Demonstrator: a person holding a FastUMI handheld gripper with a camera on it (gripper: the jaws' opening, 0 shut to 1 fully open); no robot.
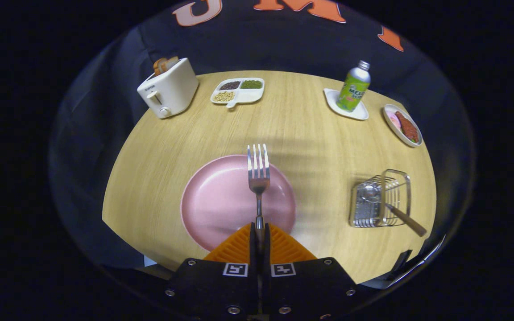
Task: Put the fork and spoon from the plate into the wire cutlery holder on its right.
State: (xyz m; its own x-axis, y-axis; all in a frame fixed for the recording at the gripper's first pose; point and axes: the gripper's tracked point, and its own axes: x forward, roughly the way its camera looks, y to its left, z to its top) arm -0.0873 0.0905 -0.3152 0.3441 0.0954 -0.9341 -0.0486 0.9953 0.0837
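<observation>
Orange fingers (pixel 259 232) pinch a fork (pixel 258 174) by its handle, tines pointing ahead over a pink plate (pixel 214 200), while the spoon (pixel 388 205) already lies in the wire holder (pixel 379 198) off to their right on the desk (pixel 297 120).

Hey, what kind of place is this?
Likely a mock dining setup: a round wooden table with a white toaster and pink plate. The hand-held gripper is shut on a metal fork.
</observation>
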